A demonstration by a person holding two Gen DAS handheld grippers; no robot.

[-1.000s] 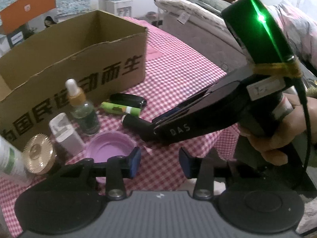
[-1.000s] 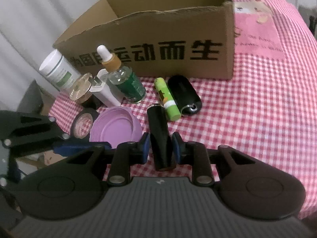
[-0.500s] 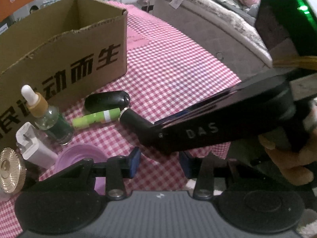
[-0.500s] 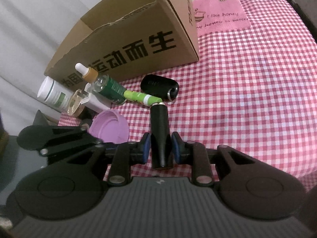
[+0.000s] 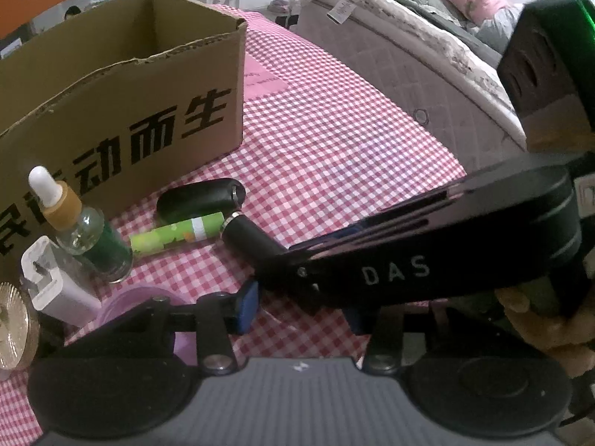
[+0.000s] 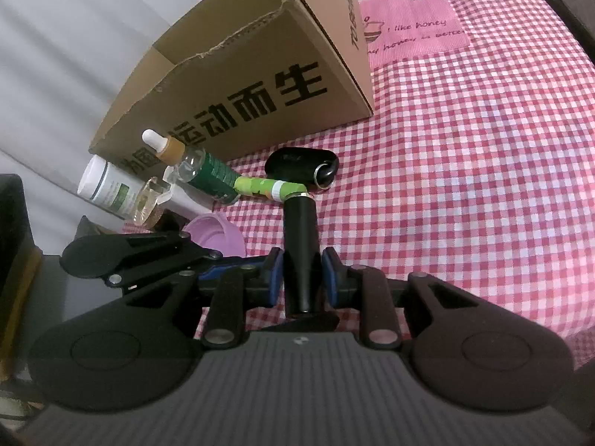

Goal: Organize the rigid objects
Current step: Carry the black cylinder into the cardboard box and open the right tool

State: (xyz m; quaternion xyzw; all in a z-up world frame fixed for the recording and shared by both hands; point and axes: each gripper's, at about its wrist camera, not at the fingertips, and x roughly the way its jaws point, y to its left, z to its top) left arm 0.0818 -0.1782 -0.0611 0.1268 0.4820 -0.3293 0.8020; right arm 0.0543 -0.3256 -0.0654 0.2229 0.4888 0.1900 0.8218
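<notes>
A red-checked cloth (image 6: 465,171) covers the table, a bed behind. The right gripper (image 6: 303,278) is clamped on a black tube (image 6: 300,238), mid-barrel (stiff, light, probably slick), its far tip touching the green stick (image 6: 267,187). The left gripper (image 5: 301,310) hangs apart, empty. The cardboard box (image 6: 260,85) waits beyond.

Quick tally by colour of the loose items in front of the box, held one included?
Black: 2, tube in the right hand-held gripper, case
Green: 2, stick, dropper bottle
White: 2, jar, plug
Purple: 1, lid
Gold: 1, cap
Total: 8
</notes>
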